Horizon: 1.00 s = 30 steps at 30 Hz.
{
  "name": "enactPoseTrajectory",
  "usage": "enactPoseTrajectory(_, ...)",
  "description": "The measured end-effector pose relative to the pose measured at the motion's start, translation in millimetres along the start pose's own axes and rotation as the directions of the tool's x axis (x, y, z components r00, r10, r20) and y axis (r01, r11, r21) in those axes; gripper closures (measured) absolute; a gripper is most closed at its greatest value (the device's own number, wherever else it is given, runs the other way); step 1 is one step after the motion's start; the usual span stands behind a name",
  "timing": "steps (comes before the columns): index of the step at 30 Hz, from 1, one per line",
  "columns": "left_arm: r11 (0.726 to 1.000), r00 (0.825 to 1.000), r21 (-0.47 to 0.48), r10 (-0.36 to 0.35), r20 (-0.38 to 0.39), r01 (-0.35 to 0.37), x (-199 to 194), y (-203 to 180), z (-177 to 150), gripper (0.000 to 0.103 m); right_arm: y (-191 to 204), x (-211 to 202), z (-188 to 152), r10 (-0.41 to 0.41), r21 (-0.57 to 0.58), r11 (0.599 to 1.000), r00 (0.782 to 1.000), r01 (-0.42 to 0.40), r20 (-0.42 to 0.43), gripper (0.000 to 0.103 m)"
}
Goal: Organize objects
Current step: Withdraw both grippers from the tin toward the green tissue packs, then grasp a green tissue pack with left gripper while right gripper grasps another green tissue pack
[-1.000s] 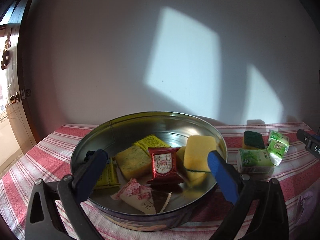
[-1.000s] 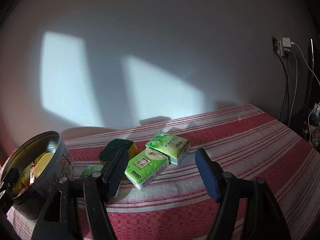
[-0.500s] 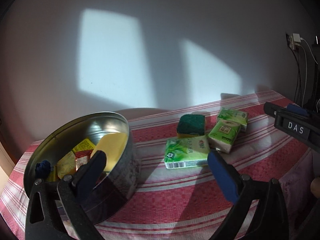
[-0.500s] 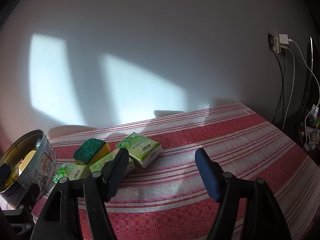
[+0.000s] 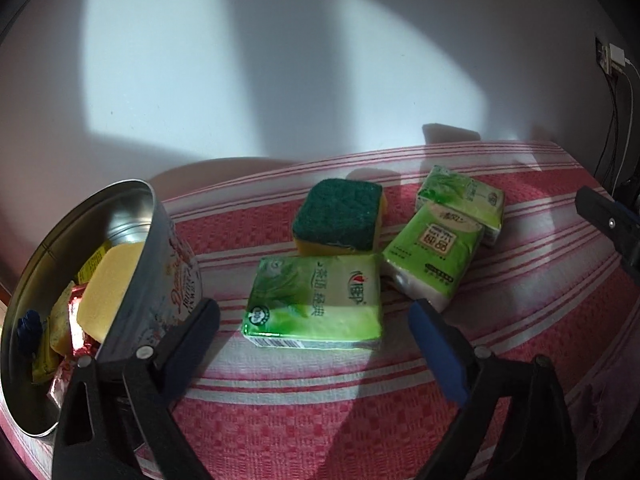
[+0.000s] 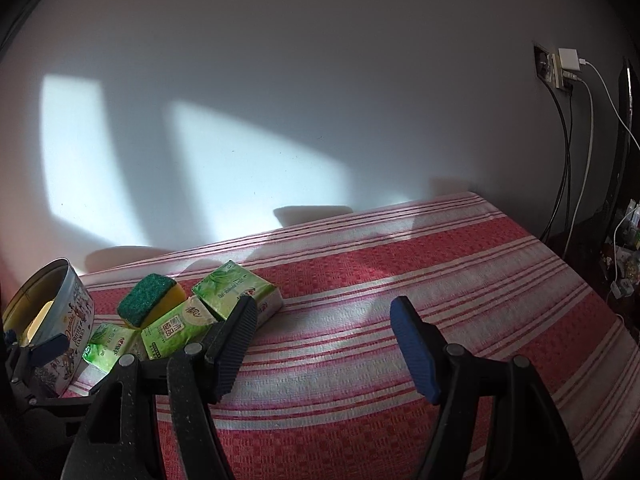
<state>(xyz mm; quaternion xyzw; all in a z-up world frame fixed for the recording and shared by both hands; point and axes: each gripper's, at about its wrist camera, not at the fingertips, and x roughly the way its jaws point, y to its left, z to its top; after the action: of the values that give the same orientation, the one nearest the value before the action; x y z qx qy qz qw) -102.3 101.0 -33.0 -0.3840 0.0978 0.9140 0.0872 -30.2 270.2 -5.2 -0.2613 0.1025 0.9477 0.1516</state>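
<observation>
The left gripper (image 5: 312, 324) hangs over the nearest tissue pack (image 5: 314, 306), which lies flat on the red-striped worktop (image 5: 520, 312) at lower centre of the left wrist view. Its jaws stand wide, one on each side of the pack without touching it, and have just been closing slightly. Nothing is held.

The cookie tin (image 5: 160, 280) sits at the left edge of that view, already loaded with a yellow sponge (image 5: 108, 284) and several wrapped snacks (image 5: 78, 320). Behind the nearest pack lies a green-topped scouring sponge (image 5: 338, 214). To the right, two more tissue packs (image 5: 434, 250) lie together, one overlapping the other.

The right gripper (image 6: 324, 344) points at bare cloth in the lower centre of its own view. Its jaws are partly open and empty, with the loose items off to the lower left.

The step in hand appears to be the pickup of the nearest tissue pack for transfer to the tin. The next move calls for lowering the left jaws until they straddle the pack's short sides, then closing firmly. The wrapper is soft and glossy, so a shallow grip may slip.
</observation>
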Motion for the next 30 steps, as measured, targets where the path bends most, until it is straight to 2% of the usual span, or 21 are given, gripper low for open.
enactPoseTrajectory(5, 0.995, 0.993, -0.088, -0.050, -0.108, 0.041, 27.7, 7.4, 4.0, 0.019, -3.6, 2.9, 1.3, 0.011, 0.017, 1.000, 1.000, -0.011, -0.014, 0.032)
enactPoseTrajectory(7, 0.990, 0.991, -0.128, -0.080, -0.110, 0.065, 30.0, 11.9, 4.0, 0.021, -3.5, 4.8, 1.0, 0.018, 0.019, 1.000, 1.000, -0.018, -0.021, 0.032)
enactPoseTrajectory(12, 0.987, 0.990, -0.135, -0.102, -0.097, 0.089, 27.1, 13.4, 2.5, 0.028, -1.8, 7.5, -0.6, 0.019, 0.020, 1.000, 0.999, -0.018, -0.034, 0.032)
enactPoseTrajectory(17, 0.972, 0.987, -0.193, -0.151, -0.060, 0.137, 17.2, 23.6, -4.3, 0.029, -3.9, 11.6, -2.7, 0.038, 0.036, 0.999, 0.998, -0.036, -0.052, 0.032)
enactPoseTrajectory(19, 0.967, 0.987, -0.203, -0.158, -0.011, 0.152, 5.1, 24.8, -8.0, 0.029, -4.6, 13.7, -2.7, 0.046, 0.040, 0.998, 0.997, -0.043, -0.061, 0.032)
enactPoseTrajectory(22, 0.975, 0.988, -0.169, -0.136, 0.072, 0.147, -19.7, 23.6, -16.3, 0.029, -5.9, 17.3, -2.7, 0.066, 0.045, 0.997, 0.995, -0.063, -0.076, 0.032)
enactPoseTrajectory(25, 0.982, 0.985, -0.127, -0.126, 0.119, 0.141, -35.2, 17.5, -18.9, 0.029, -3.5, 22.4, -3.5, 0.089, 0.037, 0.996, 0.991, -0.086, -0.102, 0.032)
enactPoseTrajectory(28, 0.986, 0.981, -0.106, -0.107, 0.161, 0.125, -52.1, 21.5, -20.8, 0.029, 5.9, 27.3, -6.6, 0.168, 0.024, 0.986, 0.976, -0.166, -0.140, 0.032)
enactPoseTrajectory(30, 0.991, 0.979, -0.093, -0.078, 0.186, 0.096, -60.6, 27.1, -20.4, 0.029, 17.9, 30.4, -10.1, 0.242, 0.021, 0.970, 0.955, -0.242, -0.171, 0.032)
